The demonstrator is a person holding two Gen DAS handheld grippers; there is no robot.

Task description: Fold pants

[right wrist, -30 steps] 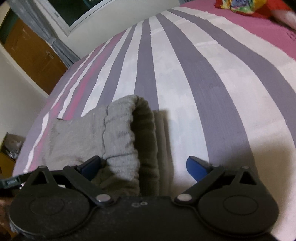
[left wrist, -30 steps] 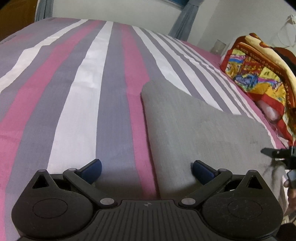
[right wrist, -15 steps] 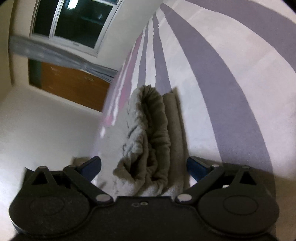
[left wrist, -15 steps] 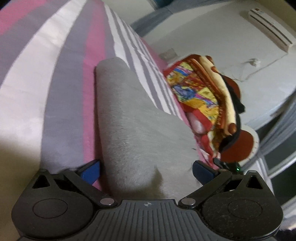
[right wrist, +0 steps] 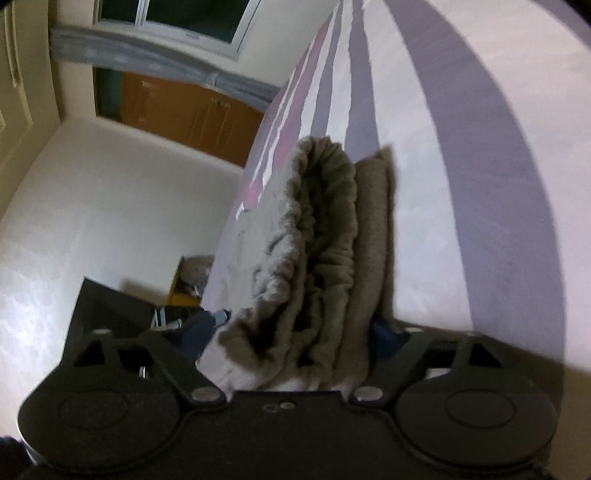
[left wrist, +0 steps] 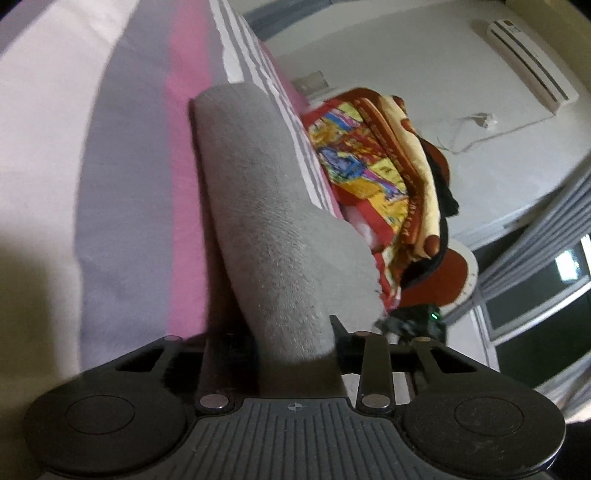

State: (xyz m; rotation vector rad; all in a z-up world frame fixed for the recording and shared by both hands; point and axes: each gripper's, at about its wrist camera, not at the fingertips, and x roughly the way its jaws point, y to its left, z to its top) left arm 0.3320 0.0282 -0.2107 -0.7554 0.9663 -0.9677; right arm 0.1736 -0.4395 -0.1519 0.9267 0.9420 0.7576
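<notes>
The grey pants (left wrist: 266, 206) lie on the striped bed sheet (left wrist: 122, 192). My left gripper (left wrist: 291, 339) is shut on the folded leg end of the pants, which runs away from the jaws in a thick grey band. In the right wrist view the ribbed waistband end of the pants (right wrist: 325, 251) is bunched between the jaws of my right gripper (right wrist: 299, 339), which is shut on it. Both ends are raised a little off the sheet. The other gripper (left wrist: 413, 321) shows just past the grey cloth in the left wrist view.
A colourful folded blanket (left wrist: 376, 173) lies on the bed beyond the pants. An air conditioner (left wrist: 532, 70) hangs on the far wall. In the right wrist view a wooden cabinet (right wrist: 192, 114), a window (right wrist: 184, 18) and boxes on the floor (right wrist: 188, 280) are beside the bed.
Both grippers were open over the pants' ends and have closed on them. Both have tilted and lifted, so the cloth now rises from the sheet.
</notes>
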